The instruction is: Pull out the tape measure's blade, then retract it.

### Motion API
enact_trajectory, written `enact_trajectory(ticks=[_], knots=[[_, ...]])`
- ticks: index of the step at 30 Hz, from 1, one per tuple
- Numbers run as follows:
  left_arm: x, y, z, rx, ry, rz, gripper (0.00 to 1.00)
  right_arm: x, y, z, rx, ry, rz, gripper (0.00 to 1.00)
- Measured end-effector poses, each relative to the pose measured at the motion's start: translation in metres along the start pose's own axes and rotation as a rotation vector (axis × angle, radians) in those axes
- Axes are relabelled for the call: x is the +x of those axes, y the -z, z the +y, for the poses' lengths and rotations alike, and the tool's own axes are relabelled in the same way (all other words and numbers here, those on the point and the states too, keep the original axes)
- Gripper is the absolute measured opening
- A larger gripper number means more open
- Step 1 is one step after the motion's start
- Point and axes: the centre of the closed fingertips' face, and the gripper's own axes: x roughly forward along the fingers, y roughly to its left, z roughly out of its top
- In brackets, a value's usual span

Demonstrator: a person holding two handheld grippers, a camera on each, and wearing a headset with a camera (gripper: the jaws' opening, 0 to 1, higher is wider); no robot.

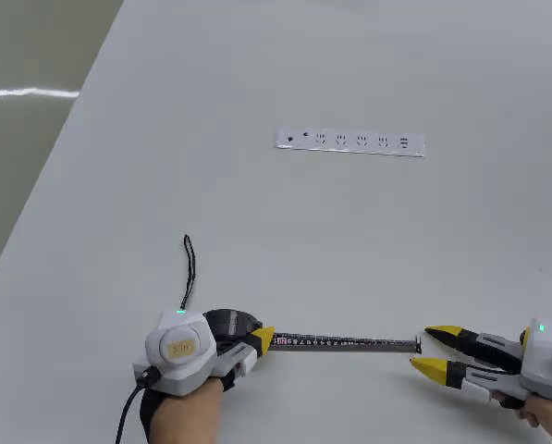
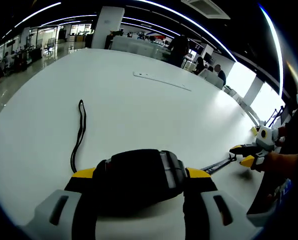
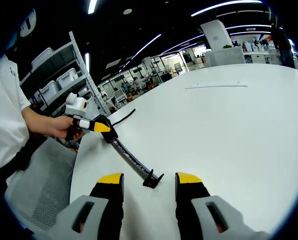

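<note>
Head view: the left gripper [image 1: 245, 331] is clamped on the black tape measure case [image 1: 227, 324], close to the near edge of the white table [image 1: 257, 203]. The case's wrist strap [image 1: 190, 268] trails away across the surface. The blade [image 1: 345, 344] lies extended flat along the table toward the right gripper [image 1: 423, 349]. Right gripper view has those jaws standing wide apart, the blade's end hook [image 3: 152, 179] between the yellow tips, not pinched. A white power strip [image 1: 349, 141] lies well apart, farther up the table.
</note>
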Motion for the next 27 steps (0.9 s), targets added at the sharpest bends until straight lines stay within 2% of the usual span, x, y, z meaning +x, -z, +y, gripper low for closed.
enact_trajectory(ticks=[7,14,27], knots=[[0.000,0.000,0.000,0.005,-0.001,0.002,0.67,0.002,0.001,-0.004,0.007,-0.030,0.005,0.37],[0.001,0.001,0.000,0.011,-0.003,0.003,0.67,0.007,-0.001,0.009,0.011,-0.074,0.019,0.31],[0.001,0.001,0.000,0.019,-0.002,0.005,0.67,0.009,-0.001,0.009,0.019,-0.108,0.039,0.24]])
